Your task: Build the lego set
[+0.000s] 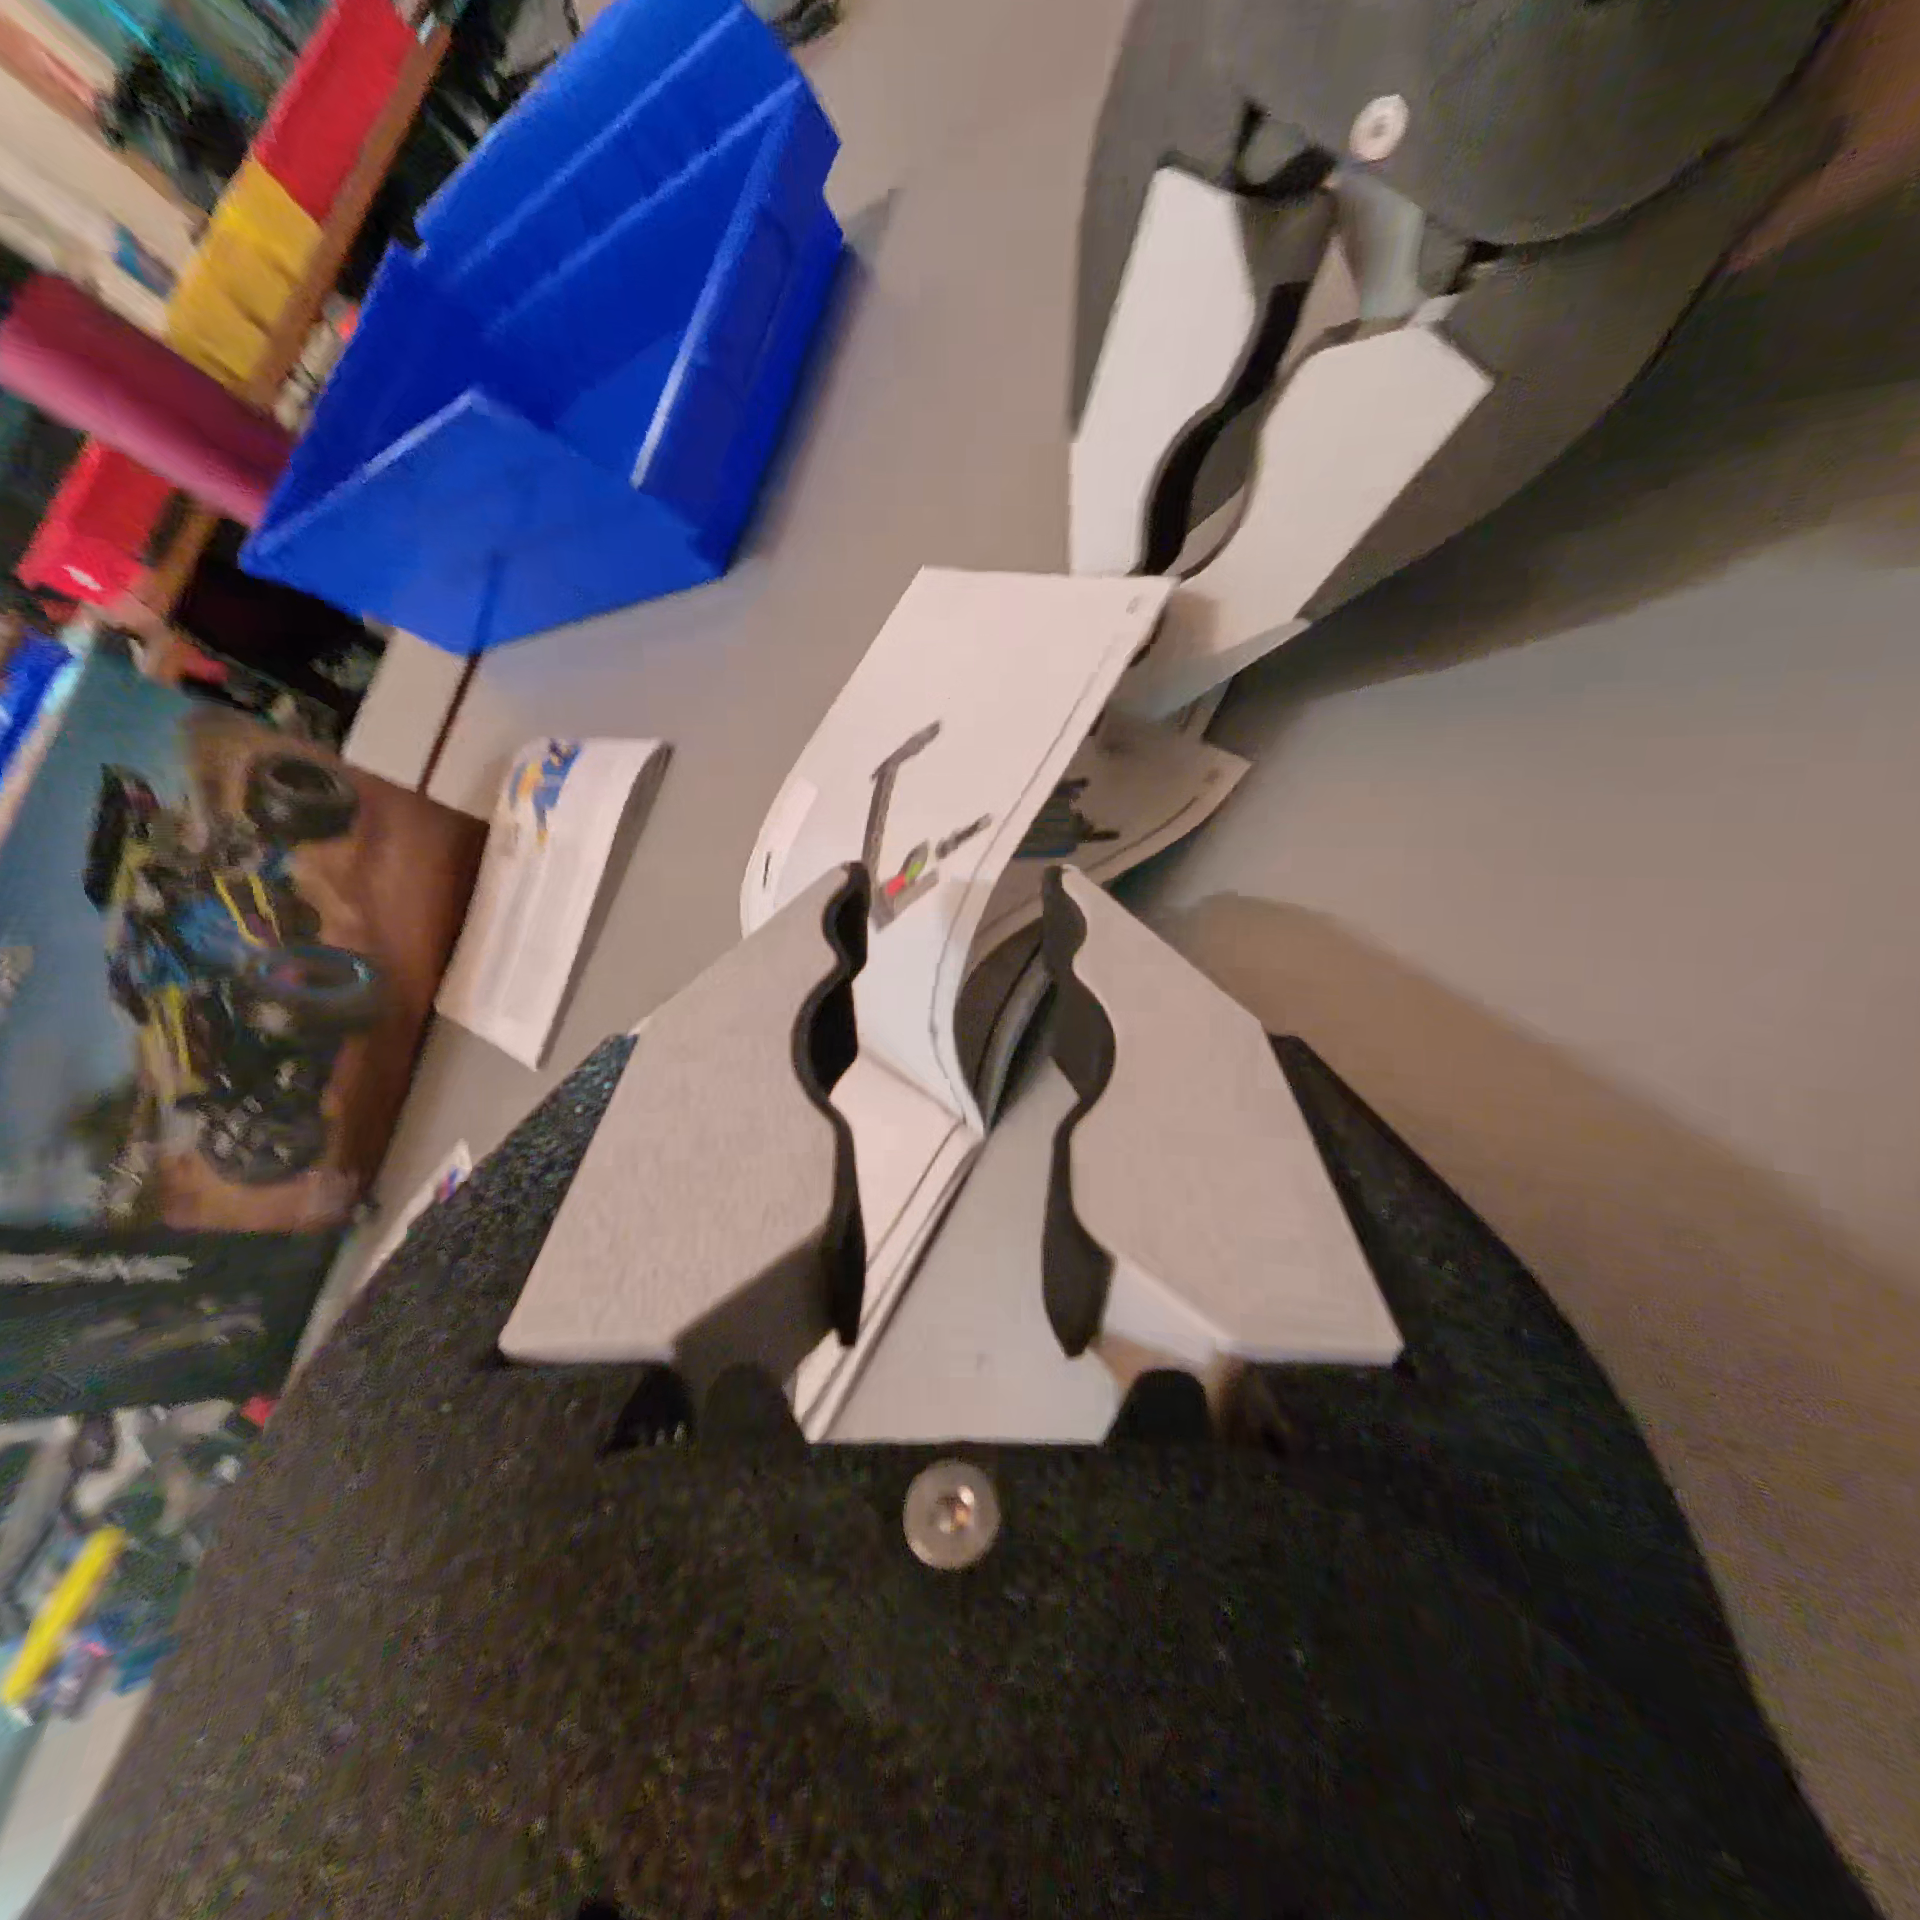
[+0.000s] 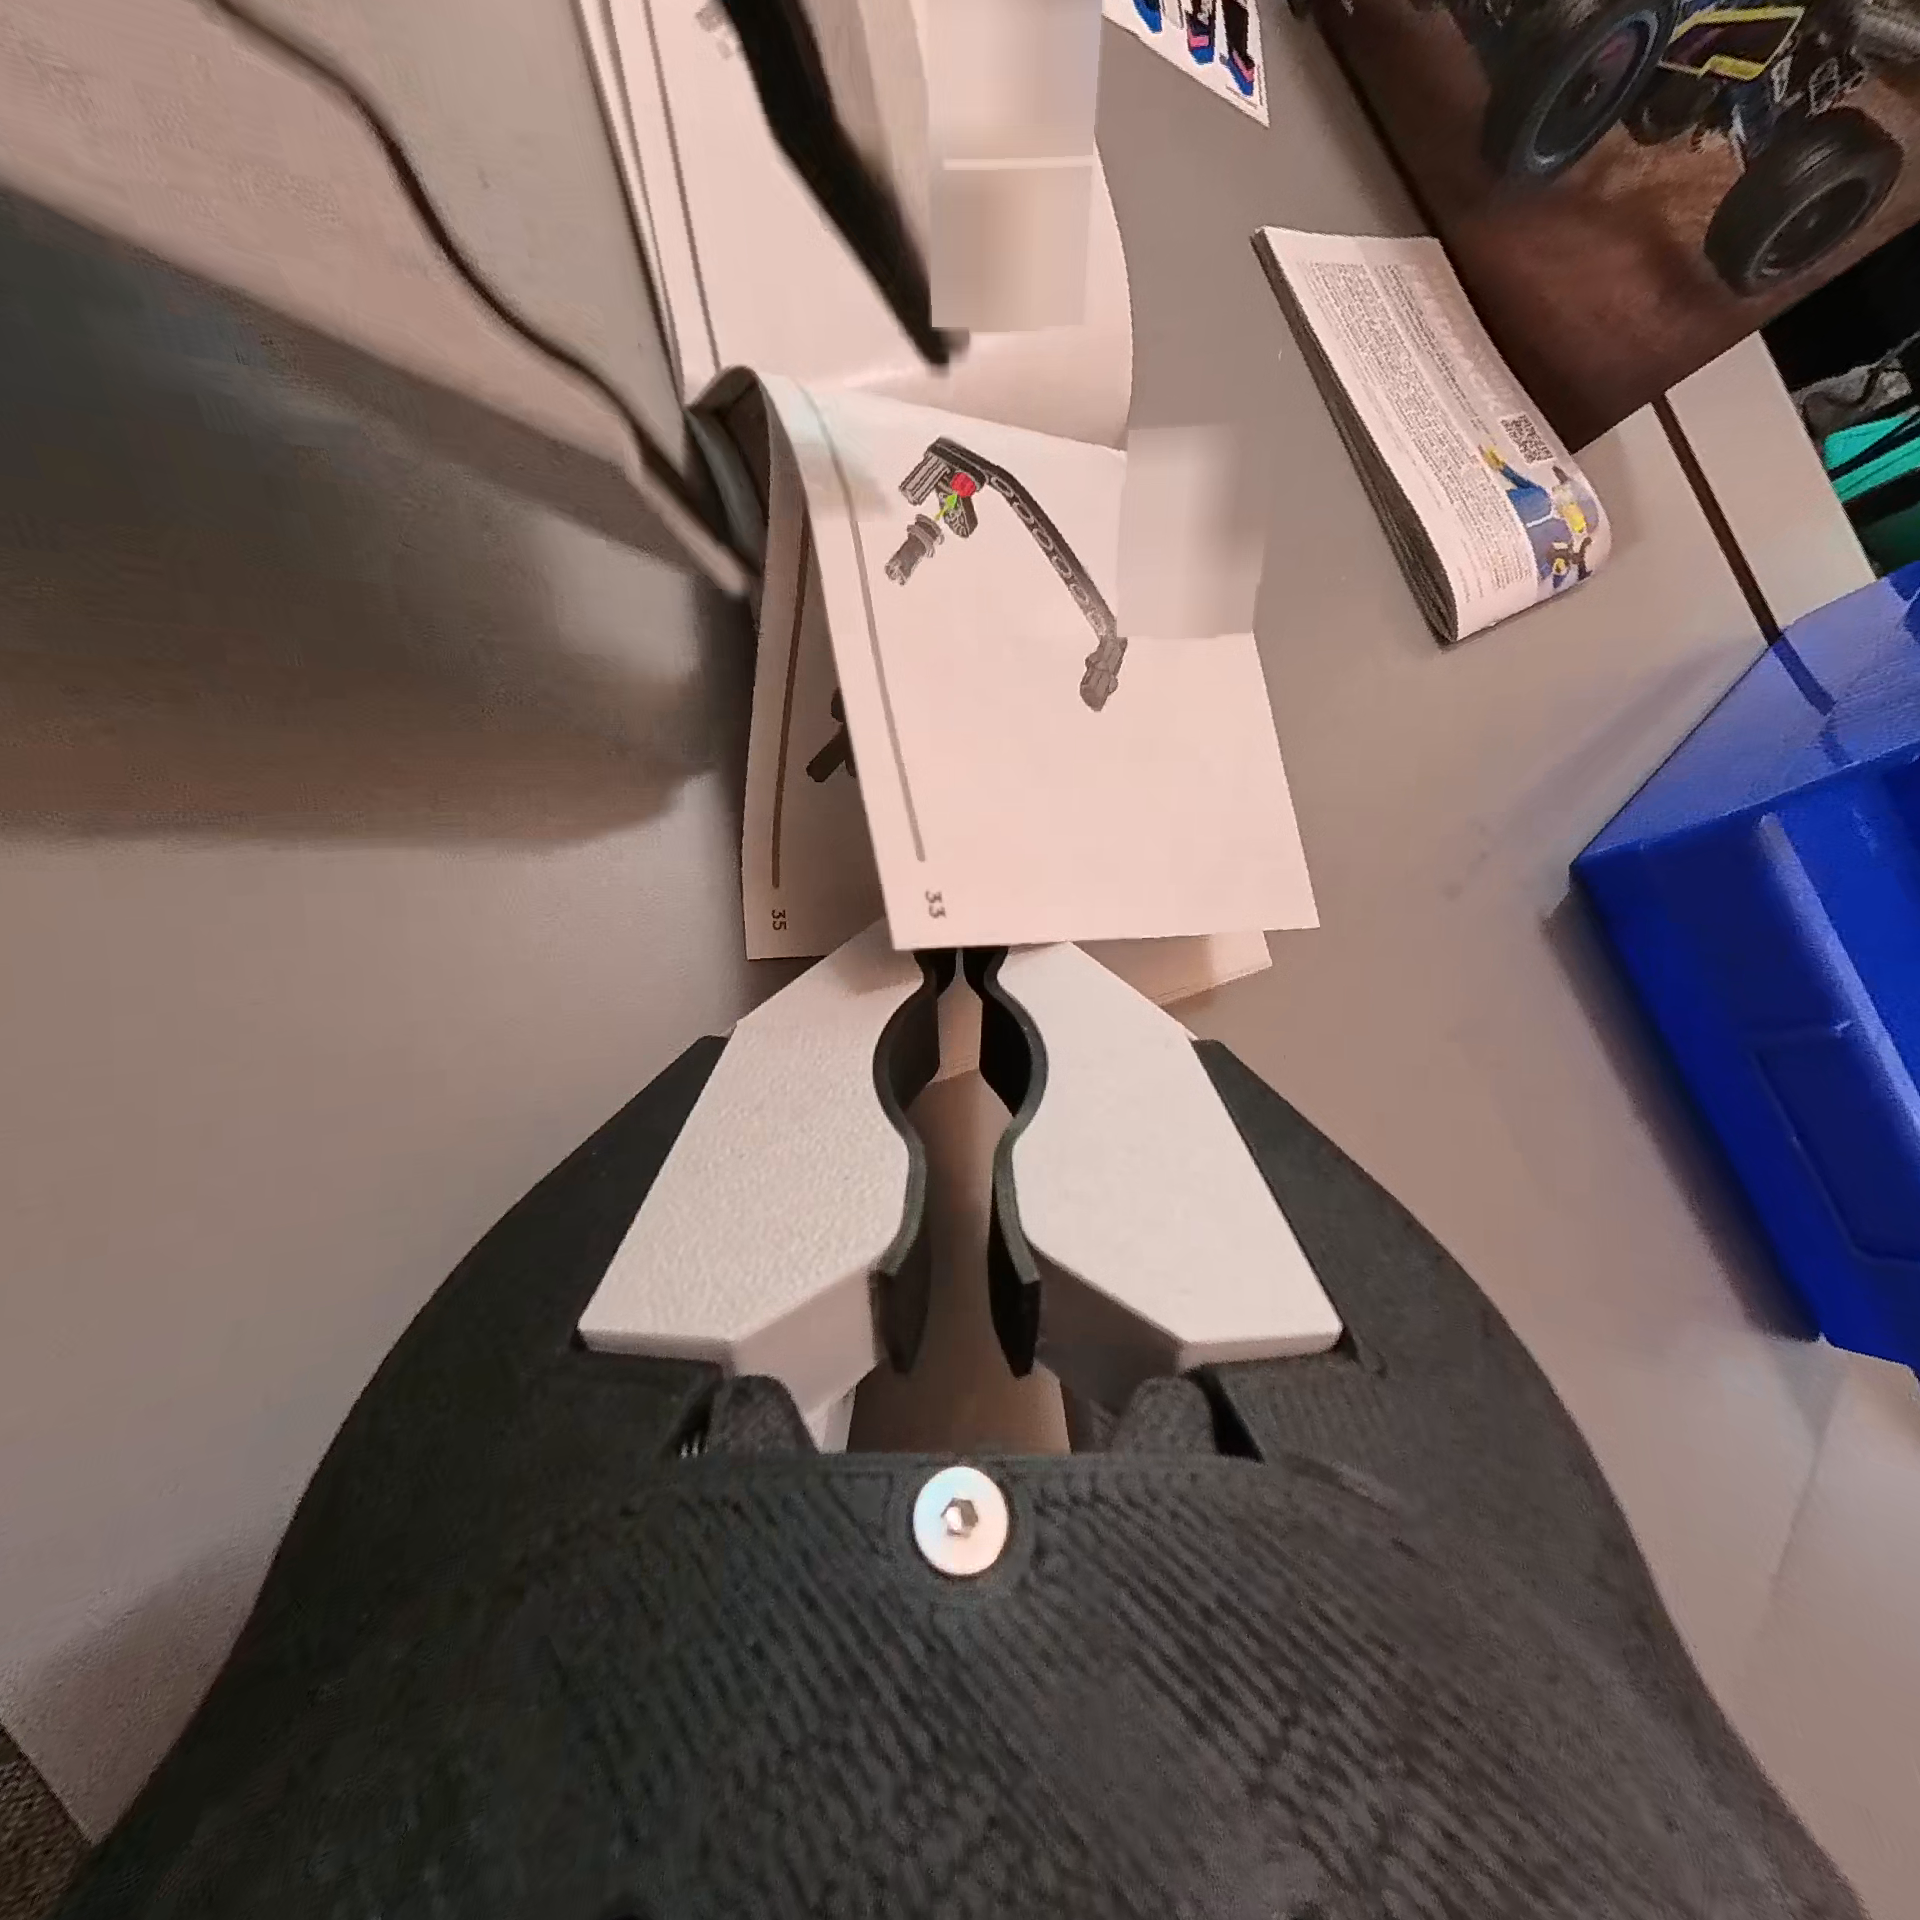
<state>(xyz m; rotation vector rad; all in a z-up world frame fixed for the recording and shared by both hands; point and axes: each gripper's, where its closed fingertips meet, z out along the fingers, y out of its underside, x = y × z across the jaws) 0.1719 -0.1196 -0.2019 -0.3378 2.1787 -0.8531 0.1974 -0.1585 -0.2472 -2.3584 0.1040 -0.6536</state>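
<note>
Paper page [image 2: 1081,790], thin and floppy, we pinched by its edge in our right gripper [image 2: 961,961]; our left gripper [image 1: 956,914] stood agape astride the booklet [image 1: 935,997].

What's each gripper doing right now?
Left gripper: open, a lifted booklet page standing between its fingers.
Right gripper: nearly closed at the booklet page's edge; grip unclear.

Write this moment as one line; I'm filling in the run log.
left gripper: open, booklet pages curling between fingers | right gripper: closed on page edge | nearby: blue bin, folded leaflet
</note>
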